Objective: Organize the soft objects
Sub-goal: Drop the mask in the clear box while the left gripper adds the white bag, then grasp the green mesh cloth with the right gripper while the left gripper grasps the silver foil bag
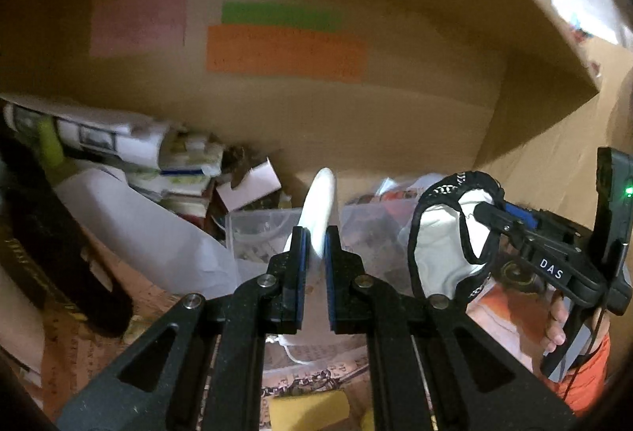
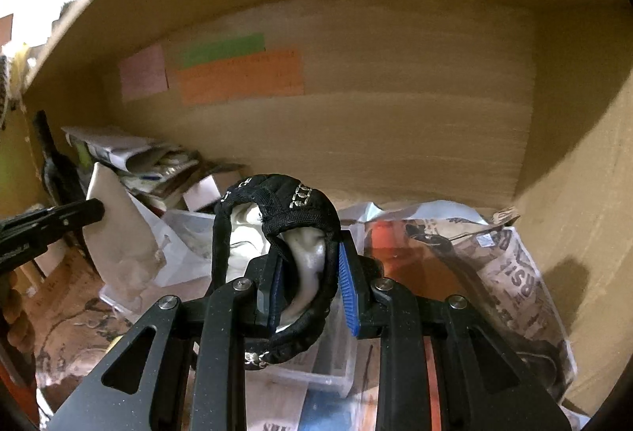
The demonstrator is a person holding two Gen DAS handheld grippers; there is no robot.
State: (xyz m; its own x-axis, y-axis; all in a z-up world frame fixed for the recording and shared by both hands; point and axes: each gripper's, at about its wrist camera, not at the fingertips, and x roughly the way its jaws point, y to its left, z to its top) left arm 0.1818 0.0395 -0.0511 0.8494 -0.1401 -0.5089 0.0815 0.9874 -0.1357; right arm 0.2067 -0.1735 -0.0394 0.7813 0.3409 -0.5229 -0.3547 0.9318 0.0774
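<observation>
My left gripper (image 1: 314,247) is shut on a thin white soft pad (image 1: 318,201) that stands upright between the blue pads, held inside a wooden shelf compartment. My right gripper (image 2: 312,265) is shut on a white soft piece with a black beaded trim (image 2: 277,225); it also shows in the left wrist view (image 1: 451,233), to the right of my left gripper and at about the same height. The left gripper's fingers (image 2: 59,219) show at the left edge of the right wrist view. A yellow sponge-like piece (image 1: 308,409) lies on the shelf floor below my left gripper.
The wooden back wall (image 1: 395,106) carries pink, green and orange paper notes (image 1: 285,51). A clear plastic box (image 1: 257,233) stands ahead. Stacked papers and small boxes (image 1: 138,150) fill the left. A white bag (image 1: 146,233) and newspaper (image 2: 494,265) lie on the floor. A side wall (image 2: 573,213) closes the right.
</observation>
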